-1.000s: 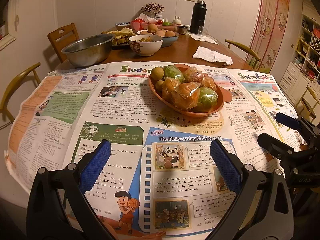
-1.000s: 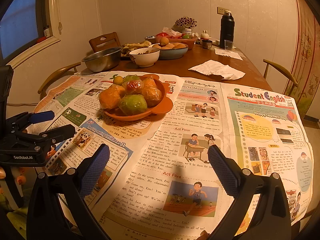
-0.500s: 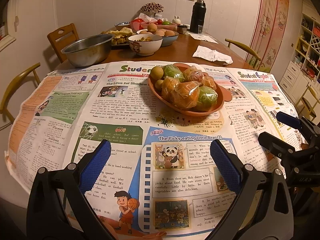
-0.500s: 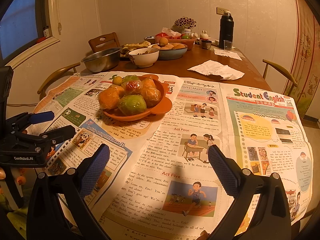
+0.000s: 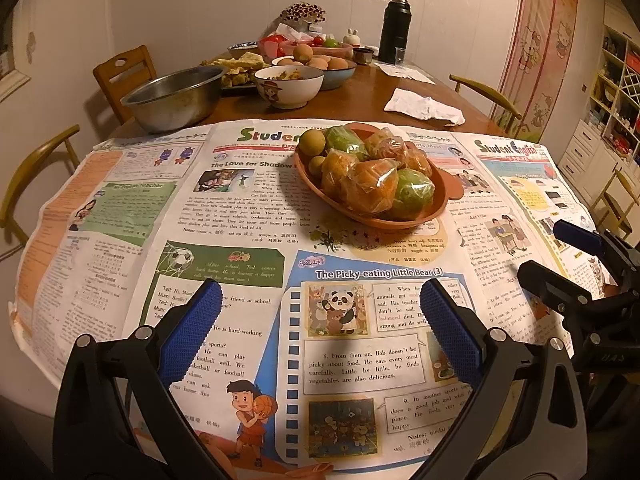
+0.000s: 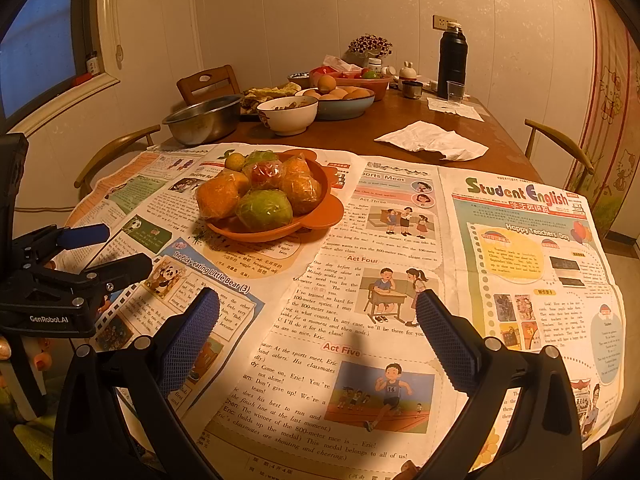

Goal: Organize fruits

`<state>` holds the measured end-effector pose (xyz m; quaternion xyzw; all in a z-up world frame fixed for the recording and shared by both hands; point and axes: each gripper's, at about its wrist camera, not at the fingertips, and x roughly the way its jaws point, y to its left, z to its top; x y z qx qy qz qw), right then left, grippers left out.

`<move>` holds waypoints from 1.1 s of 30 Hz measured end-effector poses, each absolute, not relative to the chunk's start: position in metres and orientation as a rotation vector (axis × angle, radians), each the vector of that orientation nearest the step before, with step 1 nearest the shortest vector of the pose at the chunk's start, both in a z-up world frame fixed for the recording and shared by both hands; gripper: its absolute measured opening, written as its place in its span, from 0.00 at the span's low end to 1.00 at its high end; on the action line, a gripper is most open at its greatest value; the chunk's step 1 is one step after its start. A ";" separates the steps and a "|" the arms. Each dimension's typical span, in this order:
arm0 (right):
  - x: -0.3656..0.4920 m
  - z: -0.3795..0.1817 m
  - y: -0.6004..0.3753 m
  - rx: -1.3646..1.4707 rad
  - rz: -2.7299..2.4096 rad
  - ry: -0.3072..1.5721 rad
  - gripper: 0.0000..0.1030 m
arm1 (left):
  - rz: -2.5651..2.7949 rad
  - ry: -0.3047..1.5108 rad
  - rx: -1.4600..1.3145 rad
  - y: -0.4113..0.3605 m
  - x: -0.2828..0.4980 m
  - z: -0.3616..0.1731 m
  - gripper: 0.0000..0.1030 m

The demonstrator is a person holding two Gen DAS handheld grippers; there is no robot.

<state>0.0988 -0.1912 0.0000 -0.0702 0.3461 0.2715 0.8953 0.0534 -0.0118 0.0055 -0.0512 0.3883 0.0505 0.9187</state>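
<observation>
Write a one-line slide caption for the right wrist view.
Open right gripper over newspaper, facing an orange plate of wrapped fruit.

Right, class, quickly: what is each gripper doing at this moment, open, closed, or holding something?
Left gripper: open, holding nothing, above the newspaper.
Right gripper: open, holding nothing, short of the fruit plate.

Orange and green fruits (image 5: 372, 184) fill a terracotta-orange plate (image 5: 440, 204); blue-padded black tongs (image 5: 320, 316).
</observation>
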 end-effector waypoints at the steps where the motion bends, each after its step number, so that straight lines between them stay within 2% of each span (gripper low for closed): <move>1: 0.099 0.000 -0.192 -0.145 0.562 0.717 0.96 | 0.102 0.797 -0.107 -0.012 0.053 0.006 0.91; 33: 0.103 0.002 -0.195 -0.148 0.544 0.716 0.96 | 0.095 0.814 -0.078 -0.020 0.060 0.009 0.91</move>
